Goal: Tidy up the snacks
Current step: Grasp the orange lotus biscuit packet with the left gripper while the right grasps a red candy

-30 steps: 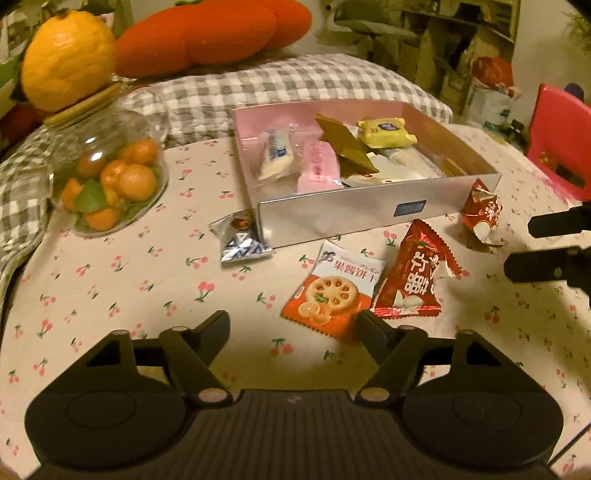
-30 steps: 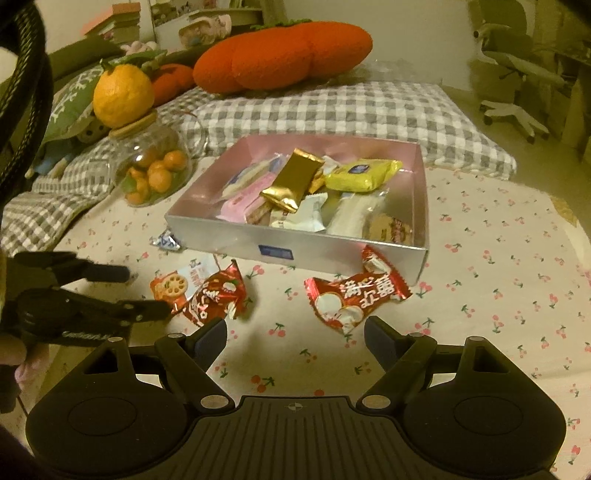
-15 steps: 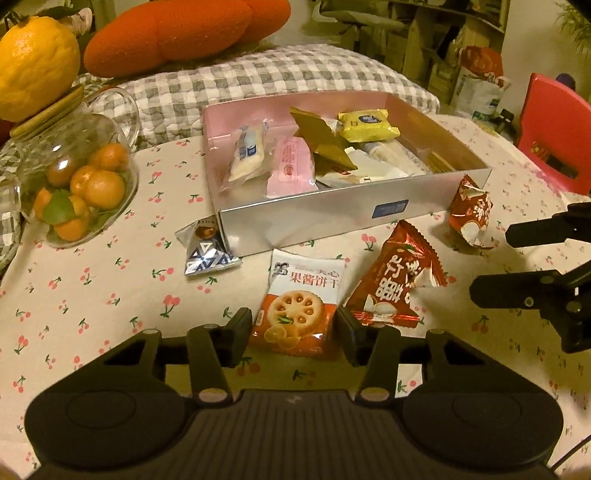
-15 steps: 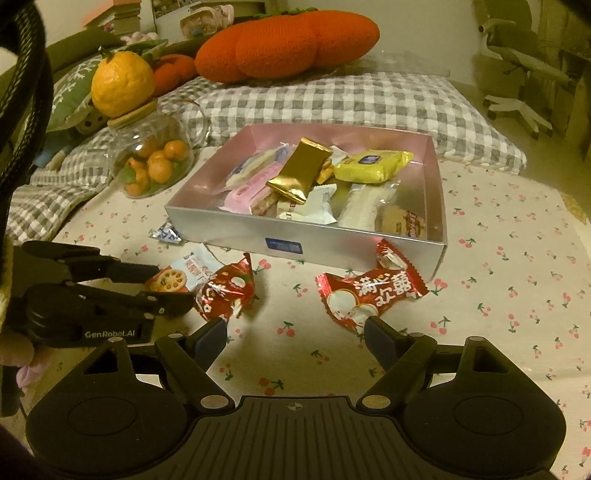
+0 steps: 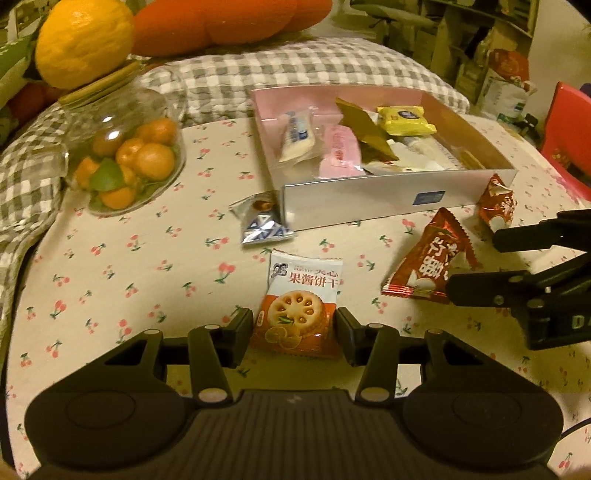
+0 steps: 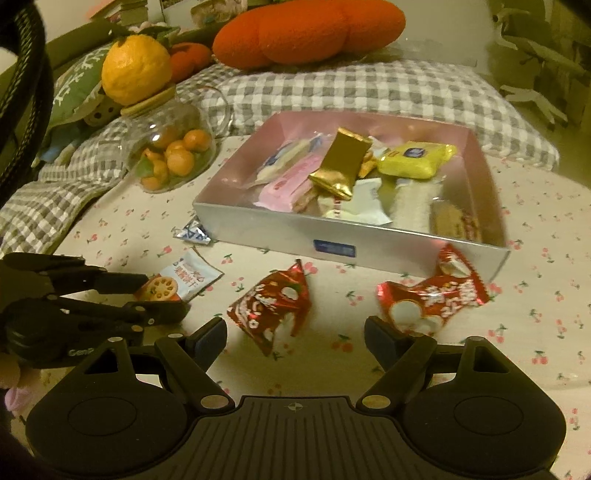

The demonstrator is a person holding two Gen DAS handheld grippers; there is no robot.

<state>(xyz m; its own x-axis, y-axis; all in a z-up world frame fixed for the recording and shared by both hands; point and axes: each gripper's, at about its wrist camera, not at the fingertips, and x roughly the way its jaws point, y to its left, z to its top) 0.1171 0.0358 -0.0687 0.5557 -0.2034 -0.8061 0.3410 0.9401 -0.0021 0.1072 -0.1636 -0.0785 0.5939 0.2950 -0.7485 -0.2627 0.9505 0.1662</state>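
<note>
I'm working over a table spread with a cherry-print tablecloth (image 5: 110,266), with a grey checked cushion (image 5: 295,70) behind it and an orange plush pillow (image 6: 306,29) beyond that. A glass jar (image 5: 125,155) of small oranges stands at the far left, a big yellow citrus fruit (image 5: 83,38) resting on its lid.

The open snack box (image 5: 369,199), silver outside and pink inside, sits mid-table and holds a jumble of wrapped snacks, among them a yellow packet (image 6: 417,160), a gold packet (image 6: 341,164) and a pink packet (image 5: 338,151).

My left gripper (image 5: 294,334) has the orange-and-white biscuit packet (image 5: 299,306) between its fingers; the jaws have just been closing, and the pads now press the packet's near end on both sides while it lies on the cloth. From the right wrist view the same packet (image 6: 181,282) shows between those fingers.

My right gripper (image 6: 295,341) is spread wide with nothing held. The red candy packet (image 6: 273,310) lies just ahead, between its fingertips and nearer the left one. A second red candy packet (image 6: 432,299) lies near the right fingertip, close by the box's front wall.

A small silver-blue wrapper (image 5: 260,223) lies touching the box's near left corner.
</note>
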